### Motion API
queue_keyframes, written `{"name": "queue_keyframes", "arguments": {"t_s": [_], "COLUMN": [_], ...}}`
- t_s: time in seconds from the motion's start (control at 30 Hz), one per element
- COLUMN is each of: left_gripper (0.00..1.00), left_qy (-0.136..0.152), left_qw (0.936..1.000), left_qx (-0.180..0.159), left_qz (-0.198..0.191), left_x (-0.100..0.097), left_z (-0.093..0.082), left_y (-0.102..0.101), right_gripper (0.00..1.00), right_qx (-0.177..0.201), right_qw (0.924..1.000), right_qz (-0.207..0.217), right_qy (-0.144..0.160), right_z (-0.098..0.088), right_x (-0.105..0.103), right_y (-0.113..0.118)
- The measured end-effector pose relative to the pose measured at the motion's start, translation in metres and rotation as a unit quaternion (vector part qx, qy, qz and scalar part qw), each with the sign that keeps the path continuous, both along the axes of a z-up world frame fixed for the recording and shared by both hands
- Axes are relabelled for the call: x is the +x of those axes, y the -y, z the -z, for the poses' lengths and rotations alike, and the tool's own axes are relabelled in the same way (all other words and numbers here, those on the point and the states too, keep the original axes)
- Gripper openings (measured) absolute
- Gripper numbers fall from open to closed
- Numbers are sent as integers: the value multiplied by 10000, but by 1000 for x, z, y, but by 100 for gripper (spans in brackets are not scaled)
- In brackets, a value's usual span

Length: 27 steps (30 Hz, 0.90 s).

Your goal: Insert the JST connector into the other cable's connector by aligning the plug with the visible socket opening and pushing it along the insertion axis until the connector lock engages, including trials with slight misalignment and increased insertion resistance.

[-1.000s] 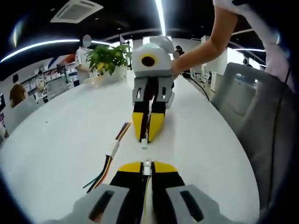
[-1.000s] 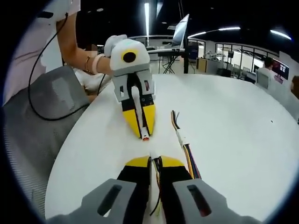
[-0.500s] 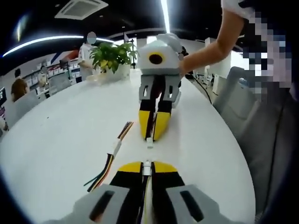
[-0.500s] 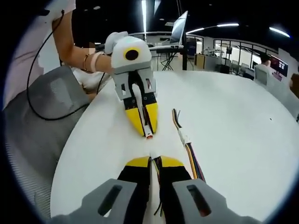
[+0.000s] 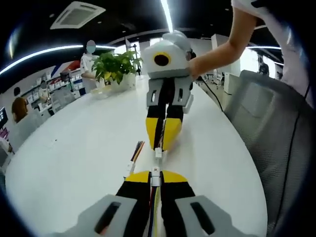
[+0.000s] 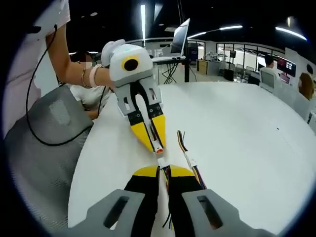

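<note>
My left gripper (image 5: pixel 155 176) is shut on a small white JST connector (image 5: pixel 155 172) whose wires run back between its jaws. My right gripper (image 5: pixel 160 146) faces it across the white table (image 5: pixel 74 143), shut on the other white connector (image 5: pixel 158 153). A narrow gap separates the two connector tips, which are roughly in line. In the right gripper view, my right gripper (image 6: pixel 164 172) pinches its white connector (image 6: pixel 162 162) with coloured wires, and the left gripper (image 6: pixel 155 139) holds its connector (image 6: pixel 159 148), which shows a red end.
A spare multicoloured cable (image 5: pixel 134 157) with a white plug lies on the table just beside the jaws, seen too as the spare cable (image 6: pixel 189 159). A potted plant (image 5: pixel 116 65) stands far back. A grey chair (image 5: pixel 276 128) sits along the table edge.
The two grippers have come closer together, so the gap between the connectors has shrunk to a sliver. Both cameras shifted; the spare cable stays on the table.
</note>
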State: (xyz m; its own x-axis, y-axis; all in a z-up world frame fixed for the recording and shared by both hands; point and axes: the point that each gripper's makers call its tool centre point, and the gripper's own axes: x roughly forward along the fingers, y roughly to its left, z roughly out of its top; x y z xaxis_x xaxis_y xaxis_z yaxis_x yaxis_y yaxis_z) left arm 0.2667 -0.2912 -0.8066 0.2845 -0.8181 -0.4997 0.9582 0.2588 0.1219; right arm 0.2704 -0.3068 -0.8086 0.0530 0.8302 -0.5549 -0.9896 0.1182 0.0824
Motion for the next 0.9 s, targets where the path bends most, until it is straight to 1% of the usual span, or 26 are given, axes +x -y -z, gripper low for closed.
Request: {"name": "queue_keyframes", "arguments": {"t_s": [0.1,0.2,0.43,0.73,0.9], "left_gripper": [0,0,0,0,0], "left_qy": [36,-28,-88,-116,-91], "left_qw": [10000,10000,9998,9998,9996], "left_qx": [27,70,190,141,204], "left_qz": [54,51,42,90,142], "left_x": [-1,-1,3,4,3], "left_z": [-4,-4,-5,-7,-5], "left_y": [1,1,1,5,6], "right_gripper": [2,2,2,2,2], "right_qx": [-37,-41,-106,-85,-106], "right_qw": [10000,9999,9997,9997,9998], "right_qz": [76,119,193,189,162], "right_qy": [-7,-46,-115,-112,-90], "right_z": [-3,-7,-6,-7,-5], "right_x": [1,-1,-4,-5,-4], "right_y": [-1,-3,-7,-8,-7]}}
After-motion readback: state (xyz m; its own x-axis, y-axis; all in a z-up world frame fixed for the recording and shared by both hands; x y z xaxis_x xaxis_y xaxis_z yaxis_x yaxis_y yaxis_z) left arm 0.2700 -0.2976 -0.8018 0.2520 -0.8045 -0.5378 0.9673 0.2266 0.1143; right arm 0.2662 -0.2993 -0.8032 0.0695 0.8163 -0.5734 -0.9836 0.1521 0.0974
